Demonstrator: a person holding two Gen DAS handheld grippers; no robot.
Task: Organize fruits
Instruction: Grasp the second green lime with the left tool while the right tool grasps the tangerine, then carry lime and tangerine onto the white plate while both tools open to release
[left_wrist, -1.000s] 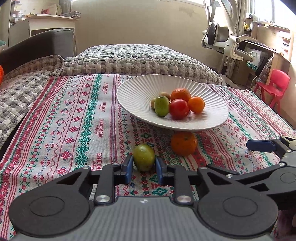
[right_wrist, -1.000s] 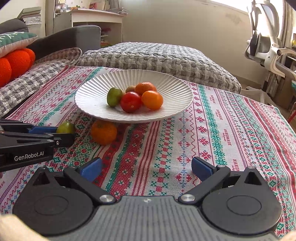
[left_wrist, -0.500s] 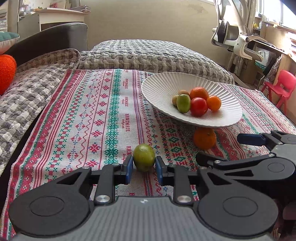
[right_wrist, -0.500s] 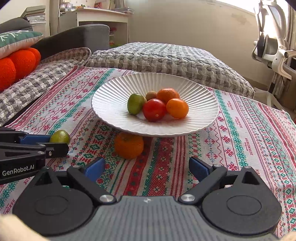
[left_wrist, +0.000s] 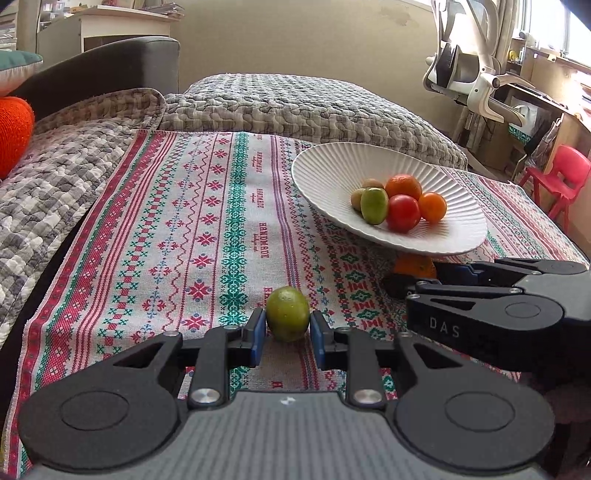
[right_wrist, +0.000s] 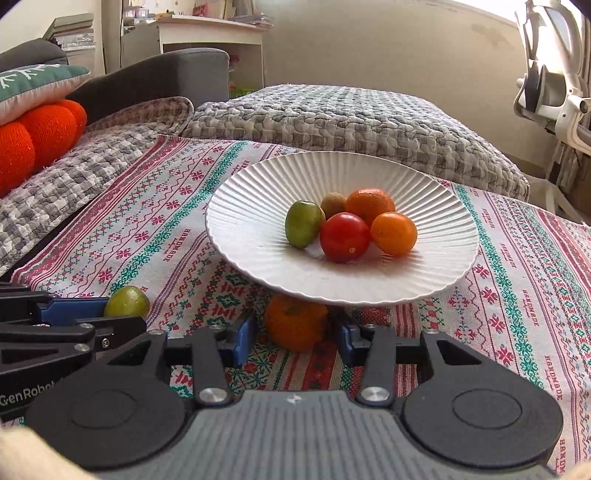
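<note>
1. The green lime (left_wrist: 287, 314) sits between the blue pads of the left gripper (left_wrist: 287, 338), out on the patterned tablecloth (left_wrist: 207, 229) and well short of the plate. The pads stand just beside its flanks; whether they actually press on it cannot be told from either view. A second ago it sat between them the same way.
2. The loose orange (right_wrist: 295, 326) lies on the cloth, tucked against the near underside of the white ribbed plate (right_wrist: 258, 177). A second ago it lay well ahead and to the left of the right gripper (right_wrist: 295, 338); now it sits between that gripper's fingers.
3. The right gripper's fingers were spread wide a second ago and have since narrowed. They are still apart, with a sliver of cloth showing on each side of the orange.
4. In the left wrist view the right gripper (left_wrist: 417, 282) now reaches much further in under the plate rim, covering most of the orange (left_wrist: 413, 264).
5. On the plate the pile is unchanged: a green fruit (right_wrist: 303, 223), a red tomato (right_wrist: 344, 236), two oranges and a brownish fruit behind.
6. Beyond the cloth lies a grey quilted cover (right_wrist: 351, 122).
</note>
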